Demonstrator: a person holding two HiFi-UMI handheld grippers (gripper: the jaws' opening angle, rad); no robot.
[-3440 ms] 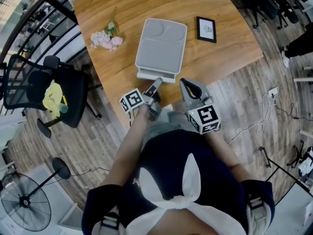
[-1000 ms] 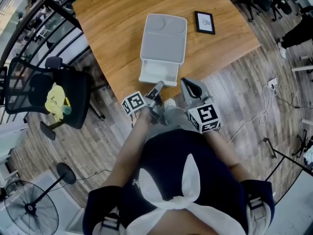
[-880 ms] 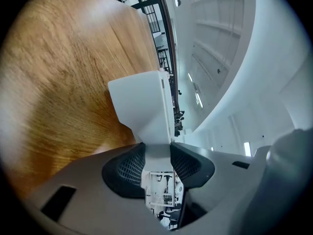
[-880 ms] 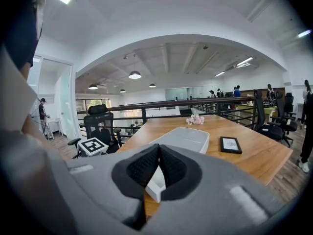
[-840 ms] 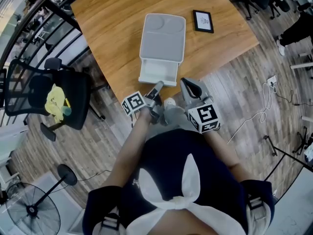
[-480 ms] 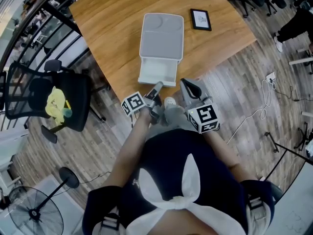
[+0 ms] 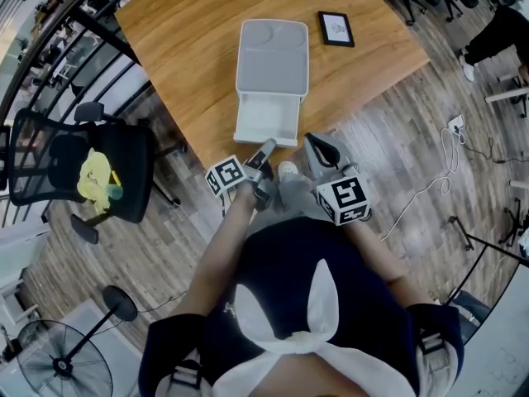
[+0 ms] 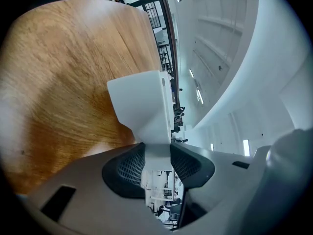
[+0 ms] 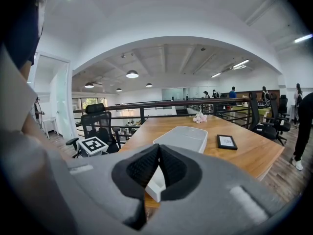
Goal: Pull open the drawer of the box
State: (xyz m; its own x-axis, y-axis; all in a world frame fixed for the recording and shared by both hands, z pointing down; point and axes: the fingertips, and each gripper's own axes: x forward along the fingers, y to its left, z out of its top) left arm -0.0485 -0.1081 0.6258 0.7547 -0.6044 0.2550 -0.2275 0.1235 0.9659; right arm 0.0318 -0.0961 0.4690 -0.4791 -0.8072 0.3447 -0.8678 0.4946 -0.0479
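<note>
A light grey box [image 7: 273, 44] lies on the wooden table [image 7: 182, 40], its white drawer [image 7: 266, 122] drawn out toward the table's near edge. My left gripper [image 7: 265, 149] reaches to the drawer's front edge. In the left gripper view the drawer's white front lip [image 8: 144, 116] runs between the pads, and the left gripper [image 8: 156, 153] is shut on it. To the right, my right gripper [image 7: 319, 145] hangs off the table edge beside the drawer. The right gripper [image 9: 159, 156] is shut with nothing in it, and it faces the box [image 9: 183, 136].
A small black picture frame [image 7: 335, 28] lies on the table to the right of the box. Pink flowers [image 9: 199, 117] sit at the table's far end. A black office chair [image 7: 74, 164] with a yellow thing on it stands left of the table. Cables [image 7: 446, 164] lie on the floor.
Since the oldest frame the drawer has come far out of the box with the left gripper on it. Over the last second both grippers hold still; the view has drifted slightly.
</note>
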